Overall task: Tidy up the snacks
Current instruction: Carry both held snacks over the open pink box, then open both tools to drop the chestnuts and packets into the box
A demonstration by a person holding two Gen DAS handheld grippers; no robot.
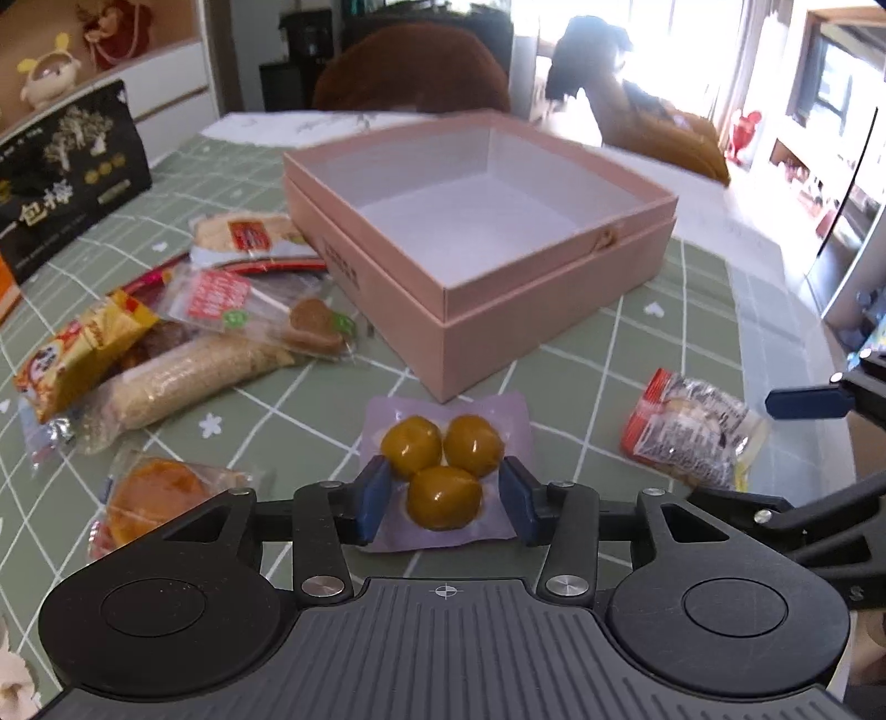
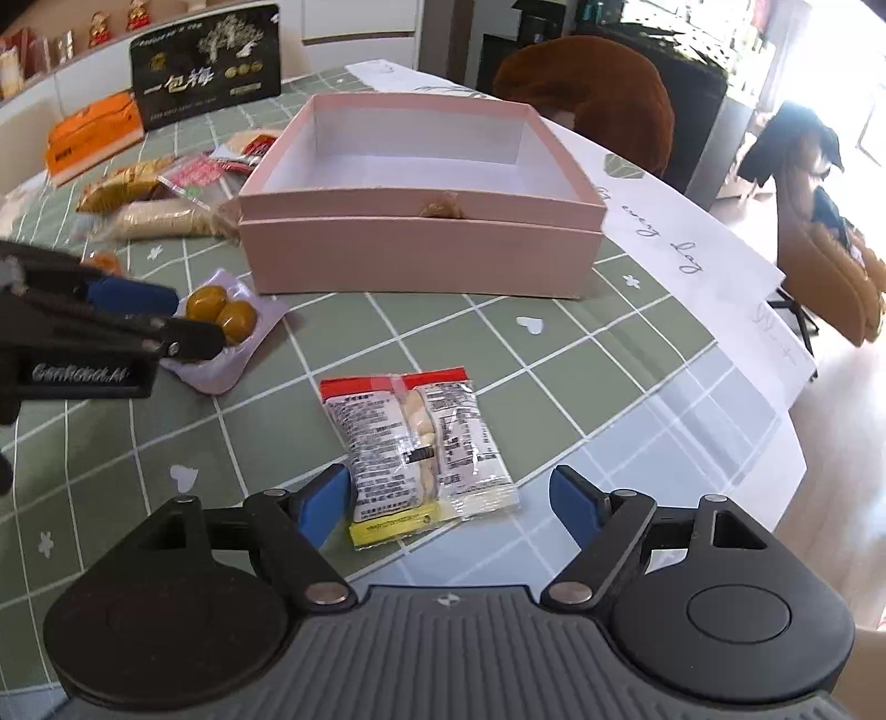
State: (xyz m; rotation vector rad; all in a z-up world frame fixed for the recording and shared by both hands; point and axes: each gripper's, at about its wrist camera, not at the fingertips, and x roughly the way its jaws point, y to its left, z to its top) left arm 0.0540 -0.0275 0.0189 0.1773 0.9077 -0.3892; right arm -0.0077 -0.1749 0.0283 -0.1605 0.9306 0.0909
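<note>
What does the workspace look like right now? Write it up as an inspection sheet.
Surface: table with green checked cloth.
Job's things: pink box open, nothing inside; purple pack of three yellow balls and clear red-topped packet lying on the cloth in front of it.
Clutter: wrapped snack pile, black bag, orange box.
Grippers: left hand-held gripper open, straddling the purple pack; right hand-held gripper open around the red-topped packet's near end.
Cables: nothing seen.
Surroundings: brown chair, sunlit window.
</note>
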